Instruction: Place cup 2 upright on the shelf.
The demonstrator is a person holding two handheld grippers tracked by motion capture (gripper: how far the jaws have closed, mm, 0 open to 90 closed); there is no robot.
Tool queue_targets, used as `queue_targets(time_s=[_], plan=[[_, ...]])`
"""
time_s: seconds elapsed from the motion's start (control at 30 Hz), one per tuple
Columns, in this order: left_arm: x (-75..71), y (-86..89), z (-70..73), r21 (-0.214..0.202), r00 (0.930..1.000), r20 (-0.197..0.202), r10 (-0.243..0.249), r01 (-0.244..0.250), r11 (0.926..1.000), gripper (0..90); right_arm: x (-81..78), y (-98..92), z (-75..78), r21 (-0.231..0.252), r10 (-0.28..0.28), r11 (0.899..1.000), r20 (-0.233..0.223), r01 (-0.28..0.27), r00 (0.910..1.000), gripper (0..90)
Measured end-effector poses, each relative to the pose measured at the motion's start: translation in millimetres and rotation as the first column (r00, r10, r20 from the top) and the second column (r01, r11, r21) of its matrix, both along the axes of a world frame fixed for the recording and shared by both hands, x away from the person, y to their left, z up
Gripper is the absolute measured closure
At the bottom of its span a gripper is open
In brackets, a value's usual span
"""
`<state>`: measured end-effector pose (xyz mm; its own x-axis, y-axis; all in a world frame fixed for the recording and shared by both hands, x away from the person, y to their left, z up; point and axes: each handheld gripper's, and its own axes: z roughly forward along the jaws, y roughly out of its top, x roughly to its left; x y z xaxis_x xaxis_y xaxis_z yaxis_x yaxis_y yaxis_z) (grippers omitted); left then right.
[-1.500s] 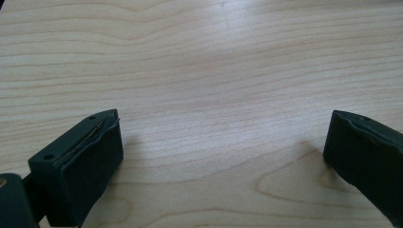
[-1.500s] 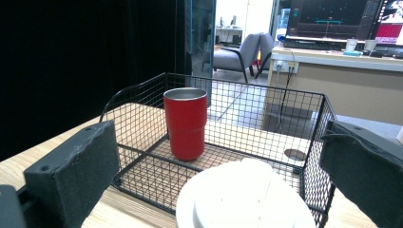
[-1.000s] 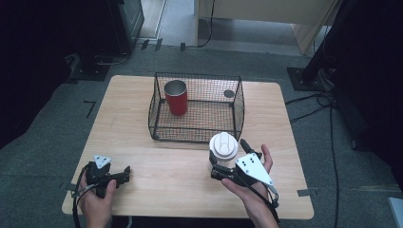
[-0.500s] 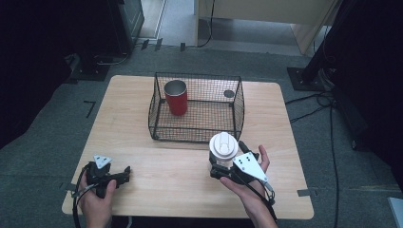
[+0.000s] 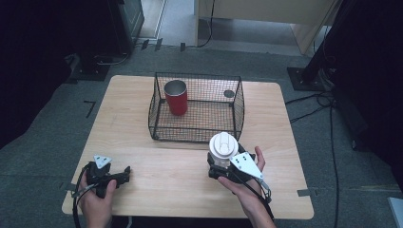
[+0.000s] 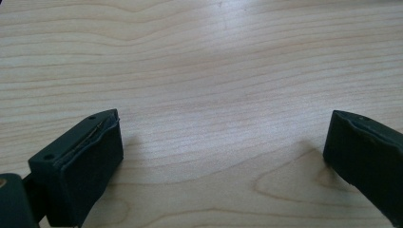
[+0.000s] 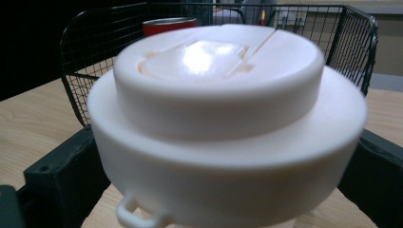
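A white lidded cup [image 5: 223, 145] stands upright in front of the black wire basket [image 5: 197, 76], and my right gripper [image 5: 219, 165] is shut on its body. In the right gripper view the cup's lid [image 7: 228, 118] is very close, with a black jaw pressed against each side below it. A red cup [image 5: 177, 97] with a metal rim stands upright inside the basket at its back left, and its top edge [image 7: 168, 23] peeks over the lid. My left gripper [image 5: 124, 172] rests near the table's front left corner. Its jaws stand wide apart over bare wood [image 6: 223, 147].
A small dark round object [image 5: 229, 93] lies on the basket floor at the back right. The wooden table [image 5: 133, 128] has rounded corners. Dark stands and cables sit on the floor around it. Free tabletop lies between the two grippers.
My right hand has turned slightly and shifted the white cup a touch toward the left. The left gripper has stayed where it was.
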<state>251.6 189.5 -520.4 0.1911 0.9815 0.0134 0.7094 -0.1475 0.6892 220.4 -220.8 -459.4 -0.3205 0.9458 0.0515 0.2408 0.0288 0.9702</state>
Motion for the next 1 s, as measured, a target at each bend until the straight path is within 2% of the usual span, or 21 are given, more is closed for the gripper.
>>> queue_targets(time_s=[0.47, 0.63, 1.0], plan=[[0.0, 0.0, 0.0, 0.000, 1.0000, 0.001, 0.000, 0.000, 1.0000, 0.0, 6.2, 6.4, -13.4, 0.018, 0.005, 1.000, -0.036, -0.005, 0.9993, 0.0], [0.0, 0.0, -0.1, 0.000, 1.0000, 0.001, 0.000, 0.000, 1.0000, 0.0, 8.0, 7.2, -17.6, 0.031, 0.000, 1.000, -0.047, 0.001, 0.9989, 3.6], [0.0, 0.0, -0.1, 0.000, 1.0000, 0.001, 0.000, 0.000, 1.0000, 0.0, 9.3, 9.2, -22.9, 0.005, -0.009, 1.000, -0.028, 0.009, 0.9996, 7.9]])
